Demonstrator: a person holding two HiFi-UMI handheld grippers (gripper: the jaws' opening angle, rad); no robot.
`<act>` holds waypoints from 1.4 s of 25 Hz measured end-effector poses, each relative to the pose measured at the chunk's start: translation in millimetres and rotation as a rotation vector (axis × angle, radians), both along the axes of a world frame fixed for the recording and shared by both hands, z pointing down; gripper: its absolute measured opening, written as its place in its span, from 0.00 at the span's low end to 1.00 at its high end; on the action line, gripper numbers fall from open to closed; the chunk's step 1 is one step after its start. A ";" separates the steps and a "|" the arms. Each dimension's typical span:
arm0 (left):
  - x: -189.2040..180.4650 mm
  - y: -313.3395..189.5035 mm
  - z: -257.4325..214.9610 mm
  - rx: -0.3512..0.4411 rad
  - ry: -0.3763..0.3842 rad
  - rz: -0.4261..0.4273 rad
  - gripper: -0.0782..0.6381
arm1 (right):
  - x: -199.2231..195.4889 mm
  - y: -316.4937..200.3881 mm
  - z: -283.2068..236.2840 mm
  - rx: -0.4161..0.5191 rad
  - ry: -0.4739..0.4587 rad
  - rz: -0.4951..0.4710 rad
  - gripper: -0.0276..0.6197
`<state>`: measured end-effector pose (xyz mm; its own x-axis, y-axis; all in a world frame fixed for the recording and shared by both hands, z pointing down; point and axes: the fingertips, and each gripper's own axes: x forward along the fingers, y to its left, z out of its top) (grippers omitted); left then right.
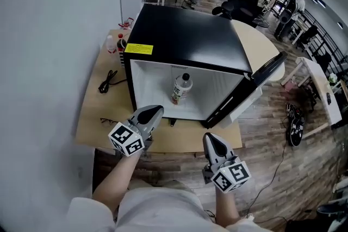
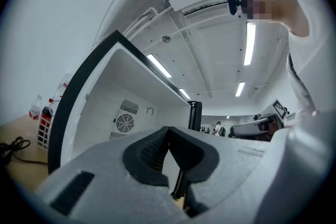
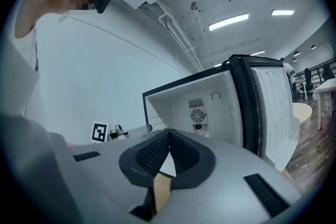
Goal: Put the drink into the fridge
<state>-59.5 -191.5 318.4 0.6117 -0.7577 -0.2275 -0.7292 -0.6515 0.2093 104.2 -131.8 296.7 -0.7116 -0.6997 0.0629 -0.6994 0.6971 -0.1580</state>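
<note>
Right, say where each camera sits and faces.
Head view: on the person's head, facing steeply down at the mini fridge, drink bottle inside; forearms, left gripper, right gripper show.
Left gripper view: on that gripper, tilted up into the mini fridge; shut jaws, torso.
Right gripper view: likewise, plus its door.
Shared: the fan vent.

SURFACE: light wooden table (image 1: 89, 122) | MAIN LOAD: black mini fridge (image 1: 185, 35), door open, standing on table | LEFT OF FRIDGE: black cable (image 1: 107, 83) lying loose | BACK-LEFT CORNER: small bottles (image 1: 120, 42), upright | FRIDGE INTERIOR FLOOR: one drink bottle (image 1: 182, 89) | UNDER TABLE: wood-plank floor (image 1: 272, 133)
</note>
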 end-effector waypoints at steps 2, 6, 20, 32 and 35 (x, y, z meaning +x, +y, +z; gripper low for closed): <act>1.4 0.2 -10.4 0.013 -0.018 -0.003 0.13 | -6.6 -6.5 -5.9 0.011 0.000 -0.022 0.05; -10.5 3.8 -25.5 0.020 -0.057 -0.044 0.13 | -15.3 -18.5 -21.9 0.044 -0.006 -0.049 0.05; -97.6 52.9 -81.2 0.092 -0.151 -0.354 0.13 | 2.7 -43.4 -34.3 0.062 -0.028 -0.019 0.05; -125.5 96.3 -115.7 0.160 -0.158 -0.427 0.13 | 34.9 -54.5 -52.1 0.109 -0.037 0.074 0.05; -137.0 108.1 -118.2 0.158 -0.163 -0.457 0.13 | 44.1 -51.8 -56.7 0.123 -0.033 0.108 0.05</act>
